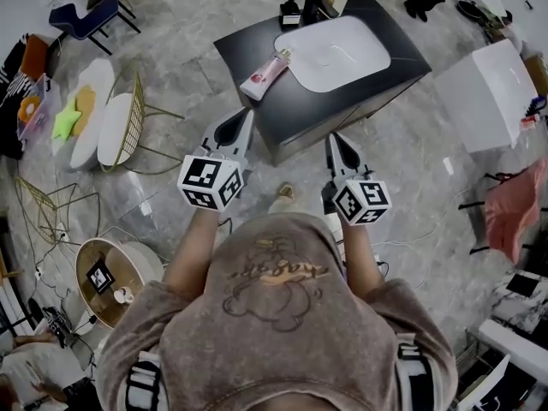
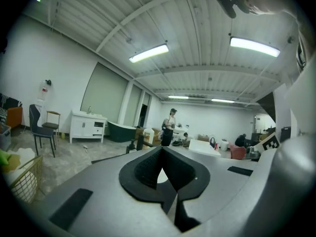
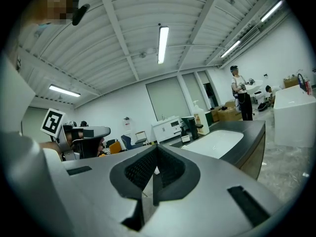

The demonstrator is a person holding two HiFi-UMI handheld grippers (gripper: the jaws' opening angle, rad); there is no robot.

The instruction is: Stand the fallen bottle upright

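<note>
The fallen bottle (image 1: 264, 75), pink and white, lies on its side on the black counter (image 1: 248, 50) just left of the white sink basin (image 1: 334, 54). My left gripper (image 1: 247, 120) hovers in front of the counter's near edge, a short way below the bottle, with its jaws shut and nothing held. To its right, my right gripper (image 1: 333, 140) is level with it, also shut and empty, off the counter's front corner. Closed jaws with nothing between them fill the left gripper view (image 2: 162, 149) and the right gripper view (image 3: 157, 148). The basin (image 3: 217, 142) lies ahead on the right.
Pump bottles (image 1: 291, 11) stand at the counter's back, and a tall white dispenser (image 3: 200, 117) stands beside them. A white cabinet (image 1: 488, 92) is at the right. Gold wire chairs (image 1: 120, 127) and a round stool (image 1: 107, 276) crowd the left floor. A person (image 2: 169, 127) stands far off.
</note>
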